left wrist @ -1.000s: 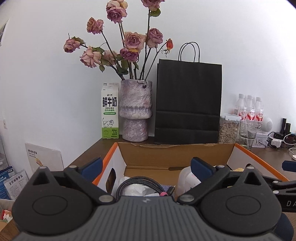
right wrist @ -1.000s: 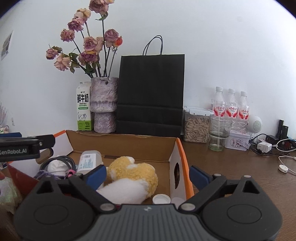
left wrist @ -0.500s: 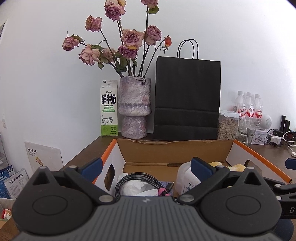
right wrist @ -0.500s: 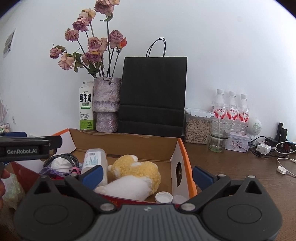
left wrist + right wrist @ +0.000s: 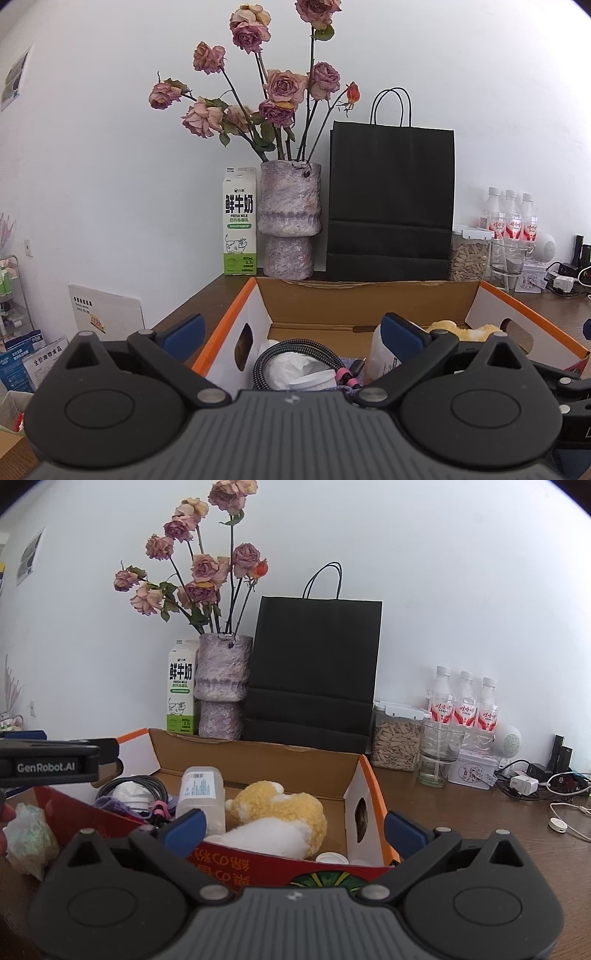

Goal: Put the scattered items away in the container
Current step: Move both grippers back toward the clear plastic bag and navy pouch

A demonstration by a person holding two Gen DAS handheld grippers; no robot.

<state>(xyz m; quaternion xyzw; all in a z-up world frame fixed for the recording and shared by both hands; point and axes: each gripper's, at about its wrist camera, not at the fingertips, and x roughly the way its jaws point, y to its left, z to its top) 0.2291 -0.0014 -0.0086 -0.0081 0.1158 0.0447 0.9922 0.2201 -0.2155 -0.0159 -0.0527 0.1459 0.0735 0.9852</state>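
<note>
An open cardboard box (image 5: 258, 755) with orange edges stands on the wooden table; it also shows in the left wrist view (image 5: 369, 299). Inside lie a yellow and white plush toy (image 5: 280, 812), a translucent bottle (image 5: 201, 794), a coiled braided cable (image 5: 291, 350) around white tissue, and a small white cap (image 5: 331, 858). My left gripper (image 5: 291, 332) is open and empty at the box's near left end. My right gripper (image 5: 293, 825) is open and empty in front of the box's near wall. The left gripper's side shows at the left edge of the right wrist view (image 5: 48, 762).
A crumpled plastic wrapper (image 5: 27, 834) lies on the table left of the box. Behind the box stand a milk carton (image 5: 239, 221), a vase of dried roses (image 5: 290, 221), a black paper bag (image 5: 391, 206), a seed jar (image 5: 397, 738), a glass (image 5: 439, 753) and water bottles (image 5: 463, 701). Chargers and cables (image 5: 535, 782) lie at the right.
Both grippers have drawn back and risen a little from the box, so more of its inside and near wall shows. Both stay open and empty.
</note>
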